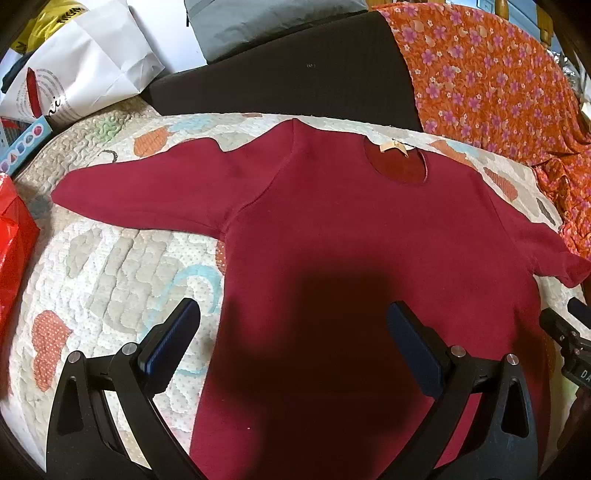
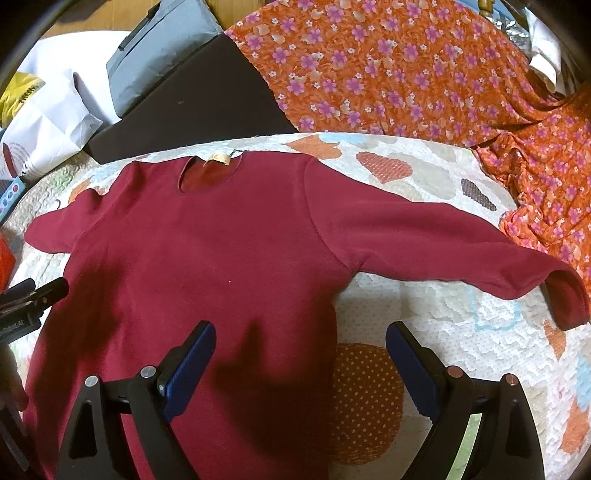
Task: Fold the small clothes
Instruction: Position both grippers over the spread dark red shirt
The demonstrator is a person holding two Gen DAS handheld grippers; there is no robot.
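Observation:
A small dark red long-sleeved shirt (image 1: 351, 229) lies flat, front up, on a quilted mat (image 1: 110, 266), sleeves spread to both sides, collar with a beige label at the far end. My left gripper (image 1: 293, 314) is open and empty, hovering over the shirt's lower left side edge. The shirt also shows in the right wrist view (image 2: 207, 258). My right gripper (image 2: 299, 336) is open and empty over the shirt's lower right side edge, straddling cloth and mat (image 2: 461, 332). The right sleeve (image 2: 443, 251) stretches out to the right.
An orange flowered cloth (image 2: 406, 74) lies heaped at the back right. A dark cushion (image 1: 295, 77) and a grey bag (image 1: 258, 22) sit behind the mat. White paper bags (image 1: 81, 66) stand back left, and a red plastic bag (image 1: 11, 236) lies at the left.

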